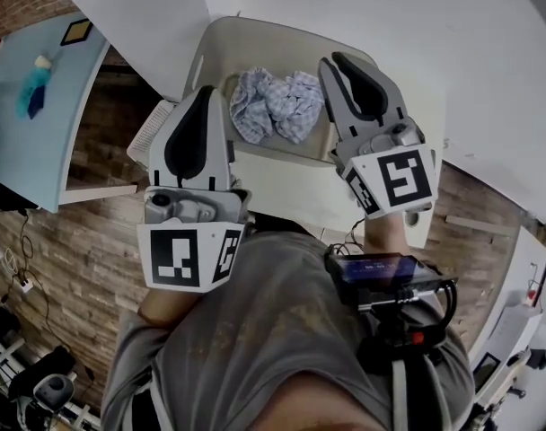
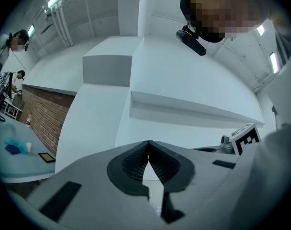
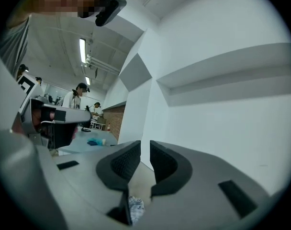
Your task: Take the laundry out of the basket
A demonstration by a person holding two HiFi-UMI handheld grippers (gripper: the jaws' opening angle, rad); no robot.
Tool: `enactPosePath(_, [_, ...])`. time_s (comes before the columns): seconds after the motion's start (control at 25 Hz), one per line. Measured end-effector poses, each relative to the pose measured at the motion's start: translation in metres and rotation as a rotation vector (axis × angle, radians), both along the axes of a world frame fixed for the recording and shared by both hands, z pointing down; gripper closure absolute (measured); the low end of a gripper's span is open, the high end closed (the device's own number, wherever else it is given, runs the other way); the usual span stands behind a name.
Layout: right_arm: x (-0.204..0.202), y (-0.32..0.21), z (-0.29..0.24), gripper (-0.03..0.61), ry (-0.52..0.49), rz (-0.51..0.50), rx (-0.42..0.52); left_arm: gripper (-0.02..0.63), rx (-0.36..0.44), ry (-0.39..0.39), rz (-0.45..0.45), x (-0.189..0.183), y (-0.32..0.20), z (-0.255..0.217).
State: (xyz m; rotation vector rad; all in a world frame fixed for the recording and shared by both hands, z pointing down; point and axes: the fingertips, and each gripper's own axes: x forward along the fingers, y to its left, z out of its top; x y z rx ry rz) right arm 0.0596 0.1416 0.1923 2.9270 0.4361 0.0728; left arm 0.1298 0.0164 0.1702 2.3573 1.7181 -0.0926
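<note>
left gripper jaws together, empty, at the near-left rim of the basket. laundry bunched inside, untouched. right gripper jaws barely apart, empty, beside the cloth. risk: too narrow a gap likely shoves the cloth instead of pinching it.

Laundry in basket, left gripper at its left, right gripper at its right

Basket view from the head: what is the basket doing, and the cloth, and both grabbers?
basket: upright, open at the top, cloth inside.
laundry: crumpled in the basket, not held by either gripper.
left gripper: jaws closed tip to tip, nothing between them.
right gripper: jaws a little apart, nothing between the pads.
</note>
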Motion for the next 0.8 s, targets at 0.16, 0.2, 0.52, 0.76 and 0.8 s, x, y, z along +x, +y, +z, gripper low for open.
enactPosePath(0.16, [0.039,0.014,0.036,0.489,-0.099,-0.061,0.044,0.604,0.015,-0.032,0.003,0.027,0.032,0.008])
enactPosePath(0.2, [0.045,0.015,0.046,0.483,-0.127,-0.074,0.057,0.604,0.016,-0.04,0.005,0.031,0.038,0.009])
enactPosePath(0.52, [0.084,0.018,0.131,0.4,-0.352,-0.149,0.149,0.604,0.042,-0.101,0.026,0.064,0.079,0.024])
enactPosePath(0.76, [0.089,0.016,0.179,0.32,-0.491,-0.145,0.223,0.604,0.057,-0.133,0.056,0.074,0.093,0.04])
enactPosePath(0.8, [0.087,0.014,0.186,0.31,-0.516,-0.141,0.231,0.604,0.072,-0.14,0.068,0.073,0.092,0.048])
